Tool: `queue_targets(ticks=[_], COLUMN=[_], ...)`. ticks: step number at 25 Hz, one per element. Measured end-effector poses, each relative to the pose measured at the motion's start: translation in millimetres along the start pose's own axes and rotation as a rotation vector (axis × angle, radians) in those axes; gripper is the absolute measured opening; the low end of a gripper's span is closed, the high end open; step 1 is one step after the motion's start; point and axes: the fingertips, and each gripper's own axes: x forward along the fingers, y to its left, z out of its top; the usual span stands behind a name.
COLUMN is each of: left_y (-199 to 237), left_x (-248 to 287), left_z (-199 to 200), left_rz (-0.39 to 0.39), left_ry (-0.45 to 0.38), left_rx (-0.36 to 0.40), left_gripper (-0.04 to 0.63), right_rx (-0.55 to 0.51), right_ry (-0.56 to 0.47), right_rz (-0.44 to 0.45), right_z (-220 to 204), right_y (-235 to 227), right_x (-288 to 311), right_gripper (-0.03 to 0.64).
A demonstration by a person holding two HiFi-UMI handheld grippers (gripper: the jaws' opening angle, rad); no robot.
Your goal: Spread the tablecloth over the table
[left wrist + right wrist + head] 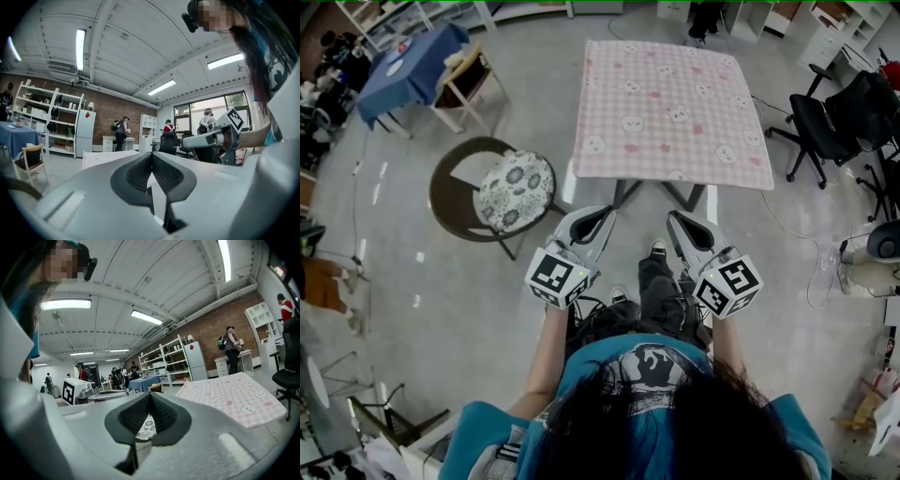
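Observation:
The pink checked tablecloth (670, 98) with small bear prints lies flat over the square table, and its edges hang evenly on the near side. It also shows in the right gripper view, tablecloth (229, 397) at the right, and in the left gripper view as a pale sheet (101, 158). Both grippers are held side by side in front of the person, short of the table's near edge and pointing toward it. My left gripper (607, 210) (151, 154) is shut with nothing between its pads. My right gripper (672, 216) (150, 394) is shut and empty too.
A round chair with a floral cushion (514, 190) stands left of the table. A wooden chair (469, 80) and a blue-covered table (408, 70) are at the far left. Black office chairs (830, 117) stand at the right. People (123, 131) stand by shelves in the background.

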Motion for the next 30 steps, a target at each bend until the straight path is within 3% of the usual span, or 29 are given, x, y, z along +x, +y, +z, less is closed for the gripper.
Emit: queue_targets(ticks=[30], left_y=[-18.2], left_x=[0.5], left_z=[-23.0], left_rz=[-0.083], left_ry=[0.097], left_rx=[0.000], left_gripper=[0.014], right_rx=[-0.009], right_ry=[0.036], right_rz=[0.017], right_z=[-17.2], right_y=[5.8], right_x=[9.4], right_gripper=[0.002])
